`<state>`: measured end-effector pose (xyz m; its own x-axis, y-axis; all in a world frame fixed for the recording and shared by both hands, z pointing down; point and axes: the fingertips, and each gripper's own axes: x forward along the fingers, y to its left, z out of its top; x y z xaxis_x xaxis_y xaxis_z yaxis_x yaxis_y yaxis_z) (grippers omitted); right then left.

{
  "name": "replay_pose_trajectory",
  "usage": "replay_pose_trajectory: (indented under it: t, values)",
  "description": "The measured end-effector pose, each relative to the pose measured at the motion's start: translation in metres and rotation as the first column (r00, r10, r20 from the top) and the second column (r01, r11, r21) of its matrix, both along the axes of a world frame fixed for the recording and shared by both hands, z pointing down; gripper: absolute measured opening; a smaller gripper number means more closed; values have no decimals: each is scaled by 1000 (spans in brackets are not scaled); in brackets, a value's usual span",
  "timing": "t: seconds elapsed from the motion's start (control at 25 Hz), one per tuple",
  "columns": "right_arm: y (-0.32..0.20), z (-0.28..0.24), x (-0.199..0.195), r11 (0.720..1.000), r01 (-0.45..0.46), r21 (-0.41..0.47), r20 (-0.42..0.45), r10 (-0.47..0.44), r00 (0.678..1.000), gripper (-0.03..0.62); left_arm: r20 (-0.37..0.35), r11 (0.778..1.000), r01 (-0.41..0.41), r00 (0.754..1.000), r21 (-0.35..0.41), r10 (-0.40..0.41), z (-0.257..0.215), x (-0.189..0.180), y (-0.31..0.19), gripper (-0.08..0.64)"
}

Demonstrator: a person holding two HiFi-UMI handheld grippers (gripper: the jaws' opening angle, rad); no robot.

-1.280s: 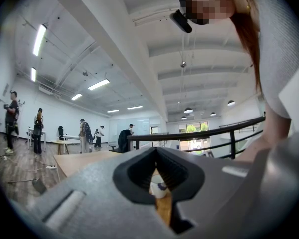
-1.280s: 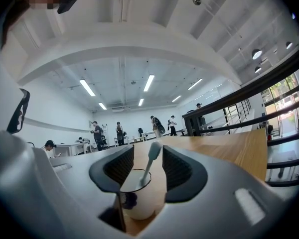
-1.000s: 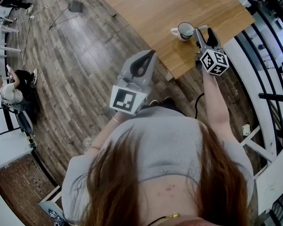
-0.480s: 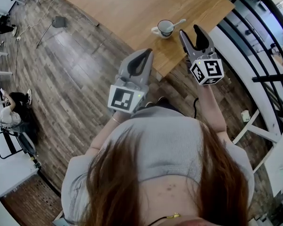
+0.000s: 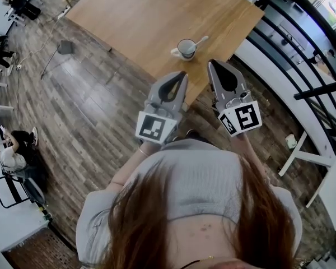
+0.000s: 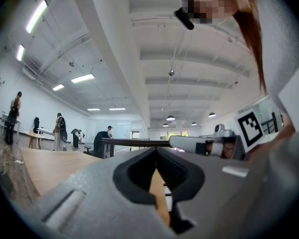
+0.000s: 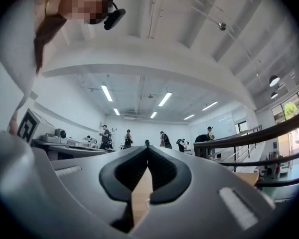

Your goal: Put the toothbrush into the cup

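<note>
Toothbrush (image 5: 200,40): head down in the cup (image 5: 185,48), with the handle leaning out over the rim to the right in the head view.
Cup: upright on the table (image 5: 129,15), not far from the edge nearest you.
Left gripper (image 5: 182,74): jaws together, nothing between them, held clear of the table.
Right gripper (image 5: 212,63): jaws together, empty, also clear of the table.
Status: placement looks done, by my reading.
Risk: if you reach back in, a knock on the leaning handle could tip the cup or flick the brush out. A nudge could also push the cup toward the edge.

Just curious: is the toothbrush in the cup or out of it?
In. The toothbrush leans inside the cup, one end sticking out over its rim.
</note>
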<state>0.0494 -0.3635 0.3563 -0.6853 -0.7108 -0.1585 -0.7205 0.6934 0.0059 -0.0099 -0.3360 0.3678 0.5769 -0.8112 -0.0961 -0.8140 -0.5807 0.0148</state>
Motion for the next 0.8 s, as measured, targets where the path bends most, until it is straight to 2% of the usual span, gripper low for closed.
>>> replay_pose_trajectory:
  t: [0.36, 0.64, 0.8]
  values:
    - [24, -6, -2, 997, 12, 76, 0, -12, 1000, -6, -22, 1000, 10, 1000, 0, -10, 6, 10, 1, 3]
    - [39, 14, 0, 999, 53, 13, 53, -54, 997, -5, -3, 997, 36, 999, -75, -37, 42, 13, 25, 3]
    - [50, 18, -11, 997, 78, 2, 59, -78, 995, -5, 3, 995, 60, 998, -85, -60, 46, 2, 39, 3]
